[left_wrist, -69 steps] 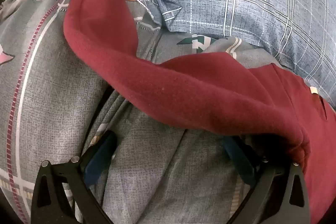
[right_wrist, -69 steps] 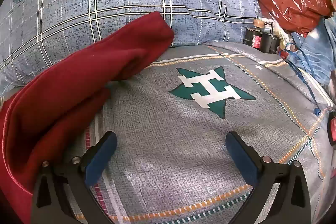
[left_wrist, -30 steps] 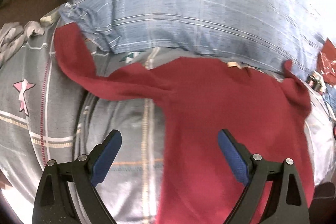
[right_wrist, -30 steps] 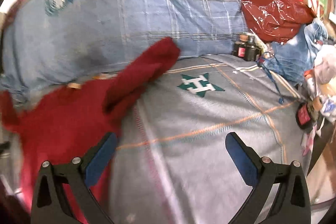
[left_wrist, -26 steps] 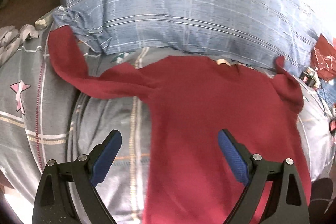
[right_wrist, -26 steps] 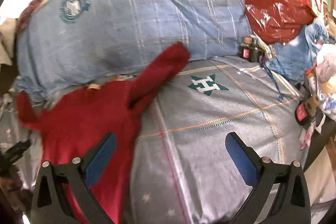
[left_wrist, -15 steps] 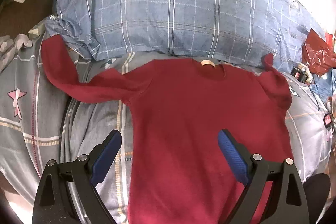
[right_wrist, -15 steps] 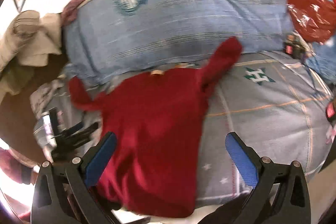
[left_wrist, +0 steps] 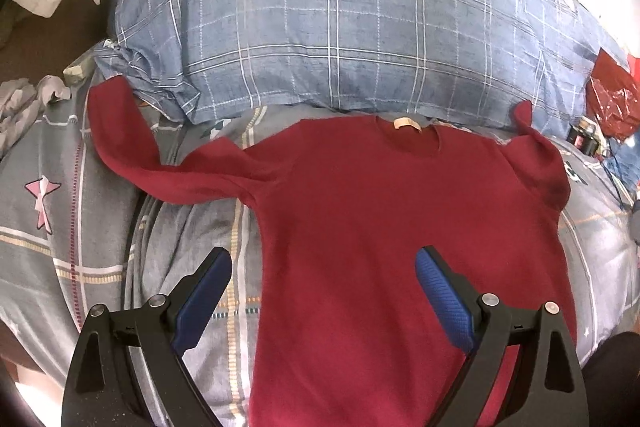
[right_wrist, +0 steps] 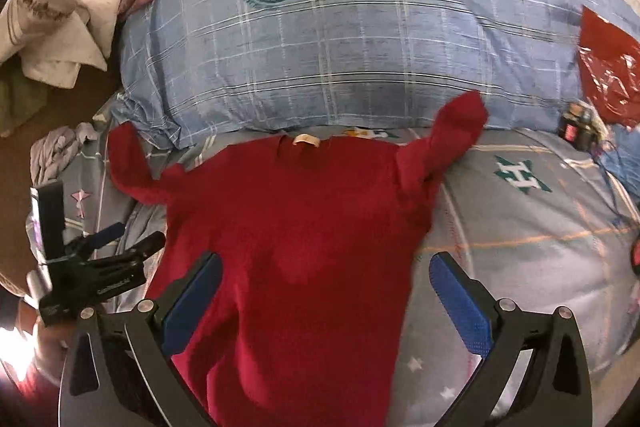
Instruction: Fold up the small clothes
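A red sweater point(left_wrist: 400, 235) lies spread flat on the bed point(left_wrist: 36, 227), front up, its neck with a small tan label point(left_wrist: 407, 123) pointing toward the big blue checked pillow point(left_wrist: 340, 39). One sleeve point(left_wrist: 116, 135) stretches out sideways over the grey patterned bedcover and bends up toward the pillow's corner; the other sleeve point(right_wrist: 448, 139) is bunched up by the shoulder, its cuff resting against the pillow's lower edge.

The left gripper point(left_wrist: 323, 281) hangs above the lower part of the sweater with its blue-padded fingers point(left_wrist: 204, 291) spread wide and nothing between them. The right gripper point(right_wrist: 326, 281) is likewise wide apart and empty, held above the sweater's body and the bare bedcover beside it. From the right wrist view the left gripper can also be seen off to the side over the bed's edge, in a person's hand point(right_wrist: 48, 339).

A shiny red plastic bag point(right_wrist: 608, 67) sits at the far end of the pillow, with some small dark bottles point(right_wrist: 576, 131) just below it. Pale crumpled clothes point(right_wrist: 60, 35) lie piled beyond the other end of the pillow.
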The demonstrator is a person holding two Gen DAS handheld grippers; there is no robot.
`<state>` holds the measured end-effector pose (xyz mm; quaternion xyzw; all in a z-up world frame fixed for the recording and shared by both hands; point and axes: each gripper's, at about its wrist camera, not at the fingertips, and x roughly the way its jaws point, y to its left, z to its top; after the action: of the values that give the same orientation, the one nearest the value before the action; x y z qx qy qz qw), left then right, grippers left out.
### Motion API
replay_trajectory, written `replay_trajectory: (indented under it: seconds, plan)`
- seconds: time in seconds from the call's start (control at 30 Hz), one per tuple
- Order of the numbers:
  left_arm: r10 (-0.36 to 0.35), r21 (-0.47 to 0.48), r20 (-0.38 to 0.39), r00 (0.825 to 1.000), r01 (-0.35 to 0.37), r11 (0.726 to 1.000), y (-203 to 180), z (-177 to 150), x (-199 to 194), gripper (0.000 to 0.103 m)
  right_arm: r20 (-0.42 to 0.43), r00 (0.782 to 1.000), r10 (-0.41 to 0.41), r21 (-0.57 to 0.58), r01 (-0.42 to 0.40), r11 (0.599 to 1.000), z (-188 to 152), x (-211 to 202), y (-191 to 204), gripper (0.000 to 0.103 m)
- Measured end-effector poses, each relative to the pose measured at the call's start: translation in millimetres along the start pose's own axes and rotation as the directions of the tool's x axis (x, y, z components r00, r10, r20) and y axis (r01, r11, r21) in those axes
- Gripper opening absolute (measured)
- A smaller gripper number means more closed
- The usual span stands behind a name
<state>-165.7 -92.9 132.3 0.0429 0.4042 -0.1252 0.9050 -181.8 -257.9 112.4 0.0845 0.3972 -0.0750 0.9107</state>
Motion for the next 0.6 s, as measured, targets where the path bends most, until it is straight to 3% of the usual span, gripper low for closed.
replay_trajectory:
  seconds: [0.37,0.6]
  plan:
    - [-0.004,-0.009,-0.011,1.000,0.004,1.000,-0.2,0.5,20.6,0.093,0.006,0.999,-0.035,-0.021,0.035,0.999,1.7,44.0,23.9,0.103]
    - [-0.013,-0.016,-0.028,1.000,0.013,1.000,0.9,3.2,38.9,0.092,-0.034,0.999,-0.030,-0.007,0.030,1.000,-2.2,68.3,23.5,0.103]
